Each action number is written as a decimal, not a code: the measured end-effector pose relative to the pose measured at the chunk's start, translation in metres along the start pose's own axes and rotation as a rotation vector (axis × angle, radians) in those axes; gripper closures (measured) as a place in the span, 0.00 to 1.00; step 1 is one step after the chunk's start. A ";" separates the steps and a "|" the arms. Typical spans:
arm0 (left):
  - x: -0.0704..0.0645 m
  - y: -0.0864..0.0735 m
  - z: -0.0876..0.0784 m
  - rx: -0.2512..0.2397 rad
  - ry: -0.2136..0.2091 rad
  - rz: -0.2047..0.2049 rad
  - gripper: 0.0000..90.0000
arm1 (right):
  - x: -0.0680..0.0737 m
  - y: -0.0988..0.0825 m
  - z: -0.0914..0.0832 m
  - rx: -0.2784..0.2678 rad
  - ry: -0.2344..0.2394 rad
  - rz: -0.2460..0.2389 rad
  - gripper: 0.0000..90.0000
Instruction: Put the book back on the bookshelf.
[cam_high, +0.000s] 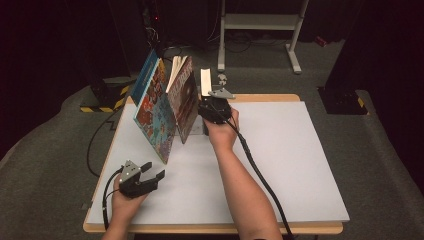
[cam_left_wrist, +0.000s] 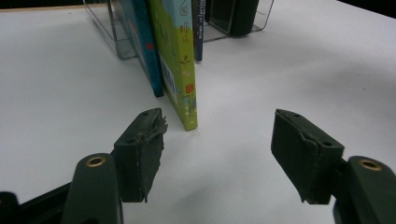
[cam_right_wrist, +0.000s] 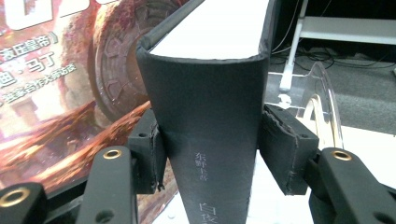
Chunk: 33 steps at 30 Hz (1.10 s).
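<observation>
Black book (cam_right_wrist: 210, 126): thick, dark spine, white page edges, upright.

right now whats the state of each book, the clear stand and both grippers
black hardcover book: upright, between the right gripper's pads
red-brown illustrated book: leaning left
blue-covered picture book: leaning left
clear acrylic book stand: upright on the table
right gripper: around the black book's spine
left gripper: open, empty

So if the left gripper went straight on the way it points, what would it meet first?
Probably the green book: it stands just beyond the open left gripper, slightly left of centre, with bare table between. Depth is hard to judge.
</observation>
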<state>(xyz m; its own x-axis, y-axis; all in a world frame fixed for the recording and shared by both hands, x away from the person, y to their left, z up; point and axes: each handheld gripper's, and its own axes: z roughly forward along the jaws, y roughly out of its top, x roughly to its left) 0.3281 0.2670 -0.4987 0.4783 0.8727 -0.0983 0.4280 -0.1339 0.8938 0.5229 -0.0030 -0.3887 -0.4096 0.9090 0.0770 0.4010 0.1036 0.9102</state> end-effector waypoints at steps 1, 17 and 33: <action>0.000 0.000 0.000 0.000 -0.002 -0.002 0.38 | 0.000 0.000 0.001 -0.002 -0.002 -0.001 0.49; 0.001 0.000 0.000 0.006 -0.024 -0.007 0.39 | -0.008 -0.017 -0.022 0.004 0.059 -0.035 0.38; -0.006 0.002 0.004 0.017 -0.030 -0.002 0.38 | -0.091 -0.117 -0.115 0.074 0.026 -0.013 0.35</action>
<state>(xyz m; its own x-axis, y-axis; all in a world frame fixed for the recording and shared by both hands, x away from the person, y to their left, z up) 0.3292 0.2600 -0.4979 0.4999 0.8586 -0.1136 0.4418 -0.1400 0.8861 0.4189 -0.1444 -0.4558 -0.4358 0.8968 0.0764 0.4543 0.1458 0.8788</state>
